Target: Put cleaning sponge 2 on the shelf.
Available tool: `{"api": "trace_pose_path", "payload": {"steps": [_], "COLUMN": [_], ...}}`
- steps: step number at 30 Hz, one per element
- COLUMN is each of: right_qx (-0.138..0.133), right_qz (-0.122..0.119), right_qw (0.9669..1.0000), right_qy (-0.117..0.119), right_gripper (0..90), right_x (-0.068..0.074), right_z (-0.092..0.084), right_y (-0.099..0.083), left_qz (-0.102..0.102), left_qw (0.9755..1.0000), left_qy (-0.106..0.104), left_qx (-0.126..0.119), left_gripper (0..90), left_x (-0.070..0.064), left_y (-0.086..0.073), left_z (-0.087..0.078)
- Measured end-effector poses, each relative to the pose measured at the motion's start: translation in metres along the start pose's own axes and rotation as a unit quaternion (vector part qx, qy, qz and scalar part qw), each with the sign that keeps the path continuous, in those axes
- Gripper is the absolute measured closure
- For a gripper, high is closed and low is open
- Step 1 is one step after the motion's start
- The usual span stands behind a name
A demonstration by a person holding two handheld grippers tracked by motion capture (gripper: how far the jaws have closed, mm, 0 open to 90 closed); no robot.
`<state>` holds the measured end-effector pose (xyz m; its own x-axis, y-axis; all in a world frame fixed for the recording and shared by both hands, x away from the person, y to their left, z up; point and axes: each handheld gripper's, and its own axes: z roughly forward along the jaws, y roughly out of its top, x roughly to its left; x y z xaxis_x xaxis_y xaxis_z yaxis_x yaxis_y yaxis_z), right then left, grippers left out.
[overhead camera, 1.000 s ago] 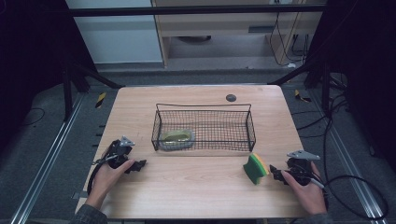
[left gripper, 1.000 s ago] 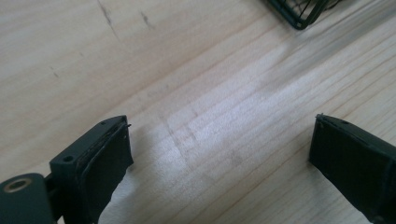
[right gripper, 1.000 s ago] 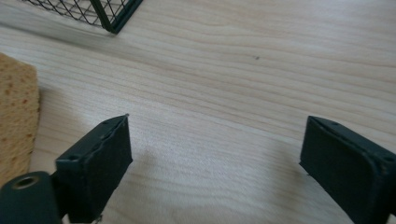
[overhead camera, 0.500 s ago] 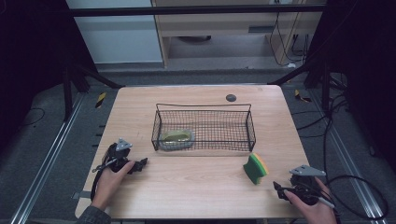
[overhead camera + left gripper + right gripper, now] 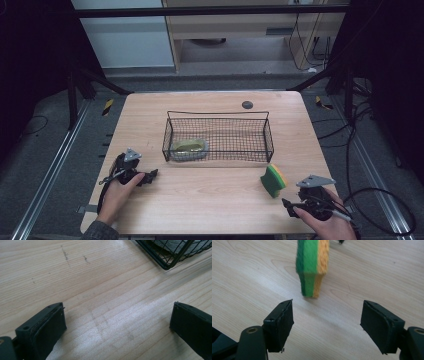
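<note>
Main risk I see: the sponge (image 5: 273, 180) stands on its narrow edge on the counter (image 5: 210, 210), just off the wire basket's (image 5: 220, 134) front right corner, so any off-centre nudge from my right claw (image 5: 289, 206) likely tips it flat or skids it before the jaws can close. That claw sits near the sponge on the side away from the basket, jaws spread wide and gripping nothing; in the right gripper view the sponge (image 5: 313, 267) sits slightly left of the gap, so a straight push forward could catch it with the left jaw first. Foam is also soft, so a shallow pinch near the top may squash it and let it slip out. Second risk: lifting toward the basket, the rim could snag the sponge. Left claw (image 5: 153, 173) rests on the counter off the basket's front left corner, jaws wide apart, empty, well clear. Sponge itself: two-layer block, green scouring face on one side, yellow foam on the other, upright, looks dry and clean. Basket already holds a greyish dish with something yellow-green in it (image 5: 189, 148) at its left end.
</note>
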<state>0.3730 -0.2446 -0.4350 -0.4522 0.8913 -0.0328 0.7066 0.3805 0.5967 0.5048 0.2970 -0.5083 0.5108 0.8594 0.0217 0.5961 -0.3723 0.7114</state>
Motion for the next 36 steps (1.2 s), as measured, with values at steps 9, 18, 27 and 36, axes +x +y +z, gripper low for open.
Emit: {"api": "trace_pose_path", "payload": {"steps": [9, 18, 27, 36], "right_qx": [0.016, 0.036, 0.054, 0.078], "right_qz": [-0.003, 0.000, 0.003, 0.010], "right_qw": [0.9998, 0.9991, 0.9981, 0.9961], "right_qy": [0.012, 0.020, 0.028, 0.039], "right_gripper": [30.8, 39.6, 45.0, 46.3], "right_x": [0.004, 0.007, 0.006, 0.003], "right_z": [0.003, 0.009, 0.021, 0.030], "right_y": [0.032, 0.059, 0.069, 0.078], "left_qz": [-0.001, -0.001, -0.001, -0.001], "left_qw": [1.0000, 1.0000, 1.0000, 1.0000], "left_qy": [0.000, 0.000, 0.000, -0.001], "left_qx": [0.000, 0.000, 0.000, 0.000], "left_gripper": [0.0, 0.0, 0.0, 0.0], "left_x": [0.000, 0.000, 0.000, 0.000], "left_y": [0.000, 0.000, 0.000, 0.000], "left_z": [0.000, 0.000, 0.000, 0.000]}}
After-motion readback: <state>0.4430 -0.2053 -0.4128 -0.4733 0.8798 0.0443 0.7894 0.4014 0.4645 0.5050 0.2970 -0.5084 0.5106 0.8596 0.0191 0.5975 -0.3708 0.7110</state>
